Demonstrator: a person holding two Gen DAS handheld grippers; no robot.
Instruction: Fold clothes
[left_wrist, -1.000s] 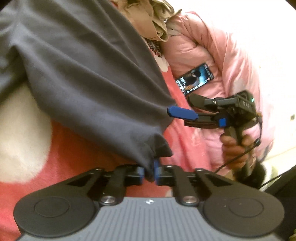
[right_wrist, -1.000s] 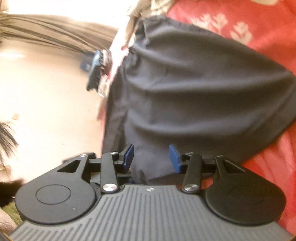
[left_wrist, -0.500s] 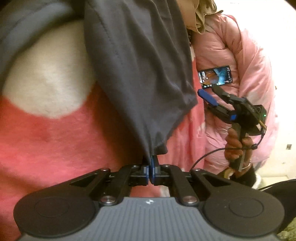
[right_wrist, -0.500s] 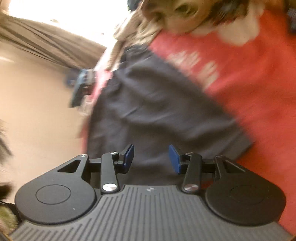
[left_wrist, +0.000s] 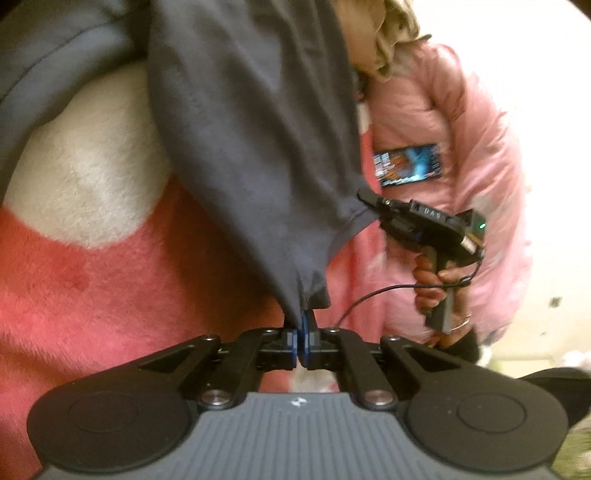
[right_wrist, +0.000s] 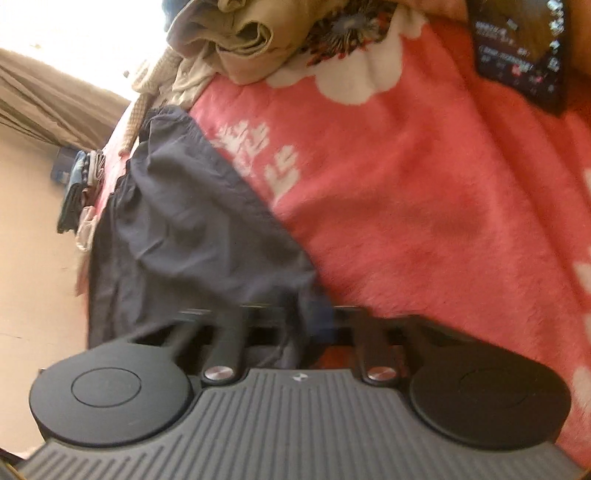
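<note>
A dark grey garment (left_wrist: 251, 129) hangs over a pink and white fleece blanket (left_wrist: 92, 288). My left gripper (left_wrist: 303, 332) is shut on its lower corner, with cloth pinched between the blue pads. In the left wrist view my right gripper (left_wrist: 364, 195), held by a hand (left_wrist: 428, 280), has its tip on the garment's side hem. In the blurred right wrist view the right gripper (right_wrist: 299, 321) has its jaws closing, with the garment (right_wrist: 184, 229) bunched between them.
A pink padded jacket (left_wrist: 443, 110) with a lit phone (left_wrist: 408, 166) on it lies to the right. Crumpled beige clothes (right_wrist: 240, 37) sit at the blanket's (right_wrist: 424, 184) far end. A small stack of folded cloth (right_wrist: 79, 184) lies past the garment's left edge.
The right gripper's jaws, wide apart before, have come together on the garment's hem after moving in to it. The left gripper keeps its hold on the corner, and the garment now hangs more steeply.
</note>
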